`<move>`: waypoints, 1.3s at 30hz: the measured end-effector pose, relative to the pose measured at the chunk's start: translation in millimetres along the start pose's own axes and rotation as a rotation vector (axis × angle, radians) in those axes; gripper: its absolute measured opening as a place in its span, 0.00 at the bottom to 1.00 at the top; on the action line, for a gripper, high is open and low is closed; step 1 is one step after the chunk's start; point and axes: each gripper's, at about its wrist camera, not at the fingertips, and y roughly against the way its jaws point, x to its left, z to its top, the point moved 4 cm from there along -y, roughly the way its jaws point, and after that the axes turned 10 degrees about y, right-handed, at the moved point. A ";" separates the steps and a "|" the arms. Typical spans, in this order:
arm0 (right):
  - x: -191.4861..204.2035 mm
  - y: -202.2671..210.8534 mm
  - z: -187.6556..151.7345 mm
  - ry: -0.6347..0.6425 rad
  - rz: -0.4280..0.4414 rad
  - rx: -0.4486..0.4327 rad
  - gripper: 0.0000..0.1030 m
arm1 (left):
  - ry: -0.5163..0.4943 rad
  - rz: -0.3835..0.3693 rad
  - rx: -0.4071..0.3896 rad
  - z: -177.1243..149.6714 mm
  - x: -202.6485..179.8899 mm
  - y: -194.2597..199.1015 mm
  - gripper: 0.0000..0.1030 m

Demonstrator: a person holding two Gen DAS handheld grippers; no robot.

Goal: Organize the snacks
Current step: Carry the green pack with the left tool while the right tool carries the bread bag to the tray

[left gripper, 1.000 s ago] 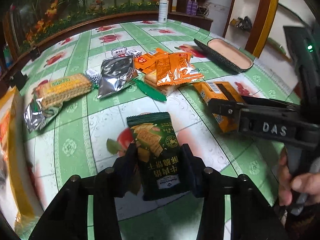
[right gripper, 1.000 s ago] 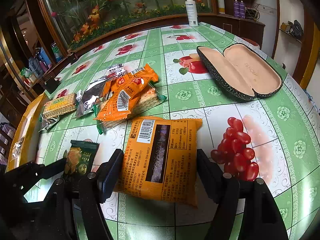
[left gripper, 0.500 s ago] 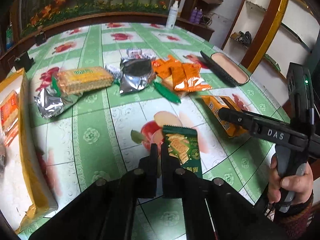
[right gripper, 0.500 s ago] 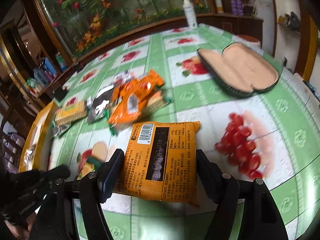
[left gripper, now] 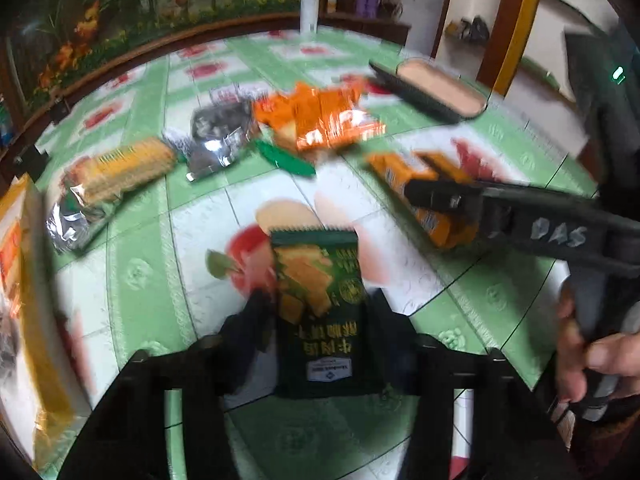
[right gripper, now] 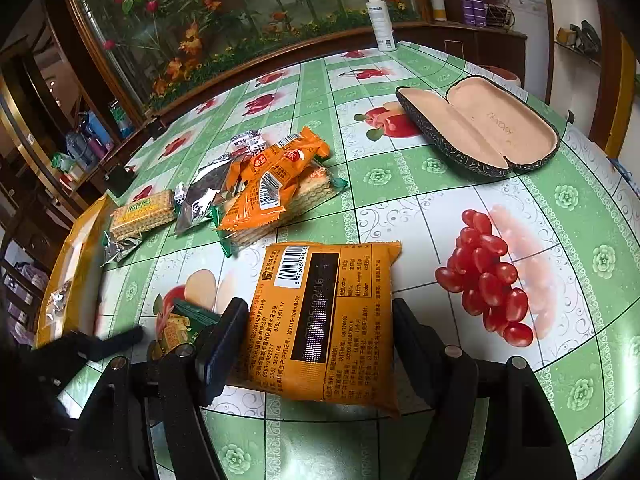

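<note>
My left tool point(left gripper: 318, 316) has just been opening, w/ the green snack packet point(left gripper: 320, 280) between its fingers at lower centre of the left view; blurred, so can't tell if the pads touch it. My right tool point(right gripper: 320, 336) sits spread wide around the orange packet point(right gripper: 324, 320), which lies flat on the table point(right gripper: 420, 184), bottom centre of the right view; can't tell if it's pinched. Other snacks point(right gripper: 264, 184) piled mid-left, open glasses case point(right gripper: 480, 128) upper right.
</note>
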 end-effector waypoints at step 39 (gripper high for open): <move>200.4 10.2 30.7 0.325 0.290 -0.032 0.74 | 0.391 0.028 -0.268 20.0 191.7 121.6 0.42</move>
